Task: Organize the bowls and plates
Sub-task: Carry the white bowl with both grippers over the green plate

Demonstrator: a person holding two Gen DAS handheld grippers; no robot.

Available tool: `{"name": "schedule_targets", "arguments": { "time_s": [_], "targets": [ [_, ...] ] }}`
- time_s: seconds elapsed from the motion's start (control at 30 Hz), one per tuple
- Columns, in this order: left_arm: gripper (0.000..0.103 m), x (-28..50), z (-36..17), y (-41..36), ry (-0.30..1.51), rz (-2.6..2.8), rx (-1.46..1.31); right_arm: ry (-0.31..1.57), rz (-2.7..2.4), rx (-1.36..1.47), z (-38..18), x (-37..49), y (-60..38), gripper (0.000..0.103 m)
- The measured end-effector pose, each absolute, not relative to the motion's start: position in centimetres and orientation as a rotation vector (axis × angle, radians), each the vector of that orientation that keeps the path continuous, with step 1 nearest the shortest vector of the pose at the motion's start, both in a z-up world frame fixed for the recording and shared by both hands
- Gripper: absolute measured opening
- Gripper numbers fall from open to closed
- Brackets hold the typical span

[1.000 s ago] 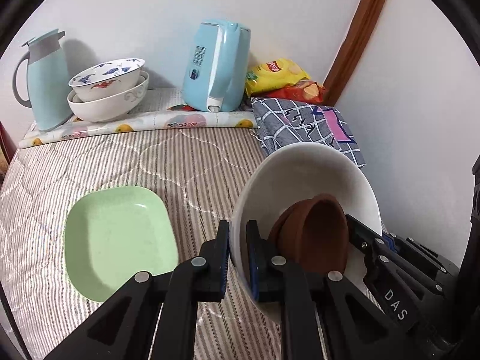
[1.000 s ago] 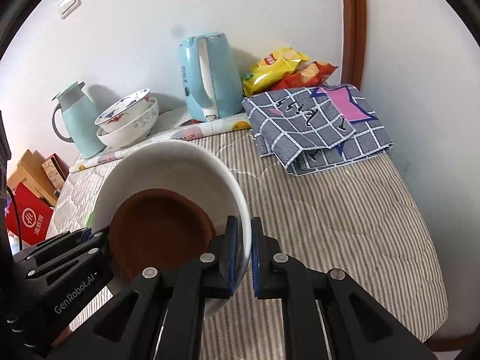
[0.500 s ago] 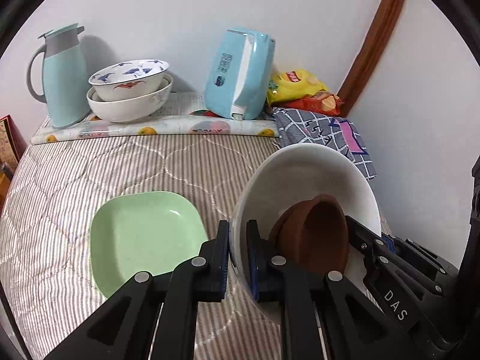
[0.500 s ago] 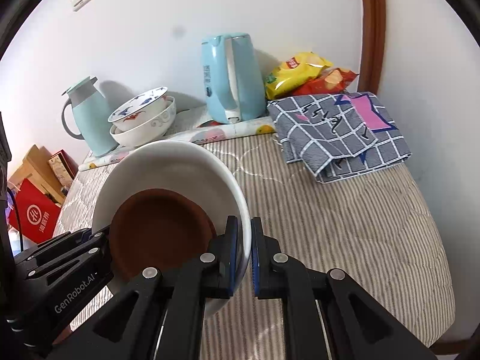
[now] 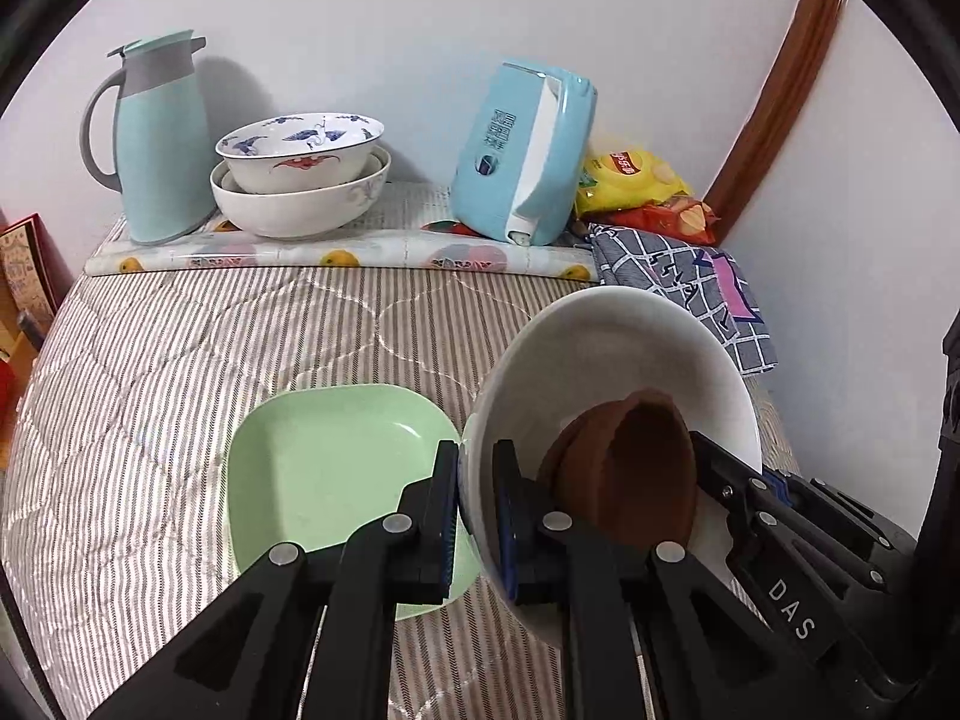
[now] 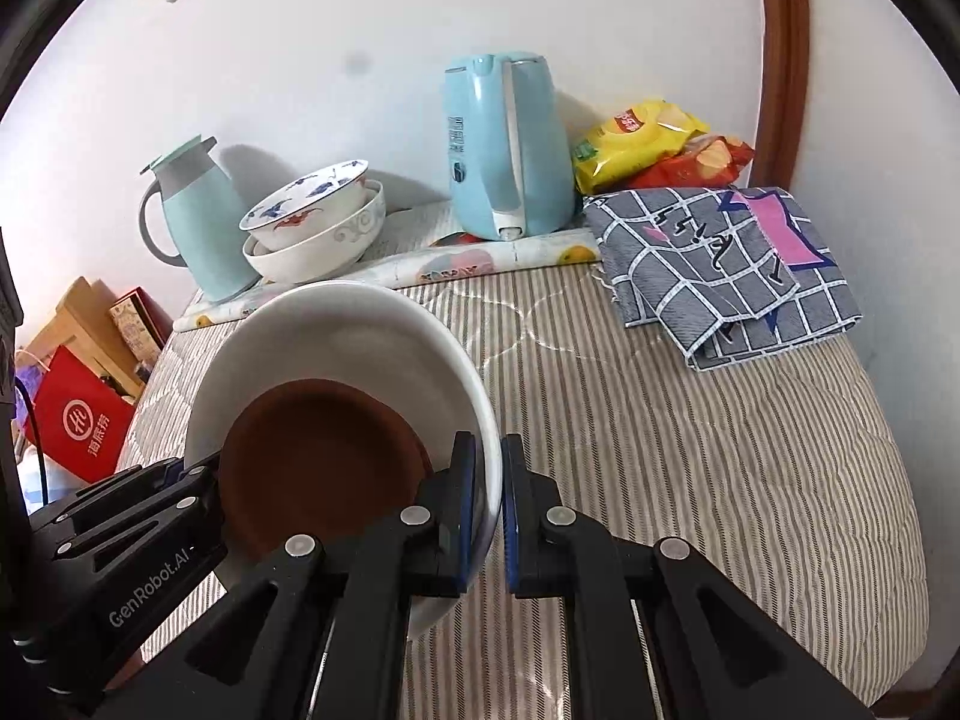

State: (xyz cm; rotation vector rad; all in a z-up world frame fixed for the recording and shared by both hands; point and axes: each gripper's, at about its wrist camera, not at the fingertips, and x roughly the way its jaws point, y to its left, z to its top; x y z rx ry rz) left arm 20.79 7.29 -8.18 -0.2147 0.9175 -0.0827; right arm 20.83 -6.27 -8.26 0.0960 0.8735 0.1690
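Both tools, left tool and right tool, pinch opposite rims of the white bowl. Keep it level so the brown bowl doesn't slide, then lower onto the green plate.

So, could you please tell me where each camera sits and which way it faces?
Left wrist: on the left gripper, facing the back wall; its fingers clamp the white bowl rim beside the green plate; the right gripper shows.
Right wrist: on the right gripper, clamping the opposite rim; the left gripper shows.
Shared: the brown dish, kettle, stacked bowls.
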Motion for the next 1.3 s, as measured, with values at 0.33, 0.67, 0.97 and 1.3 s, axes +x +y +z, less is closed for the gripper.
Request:
{"name": "schedule_targets", "arguments": {
  "time_s": [0.33, 0.67, 0.97, 1.3],
  "targets": [
    [0.011, 21.2, -8.3, 8.0, 0.916, -0.068, -0.219, 0.876, 0.183, 0.085, -8.3, 21.6, -5.3, 0.008],
    [0.011, 21.7, -9.2, 9.8, 0.932, -0.041, -0.234, 0.898, 0.209, 0.069, -9.3, 22.8, -3.4, 0.008],
    [0.011, 22.4, -10.8, 11.8, 0.957, -0.018, -0.253, 0.927, 0.23, 0.057, -10.8, 24.0, -1.5, 0.008],
    [0.011, 23.2, -12.6, 14.0, 0.991, -0.003, -0.281, 0.953, 0.249, 0.042, -12.2, 25.2, 0.6, 0.008]
  ]
}}
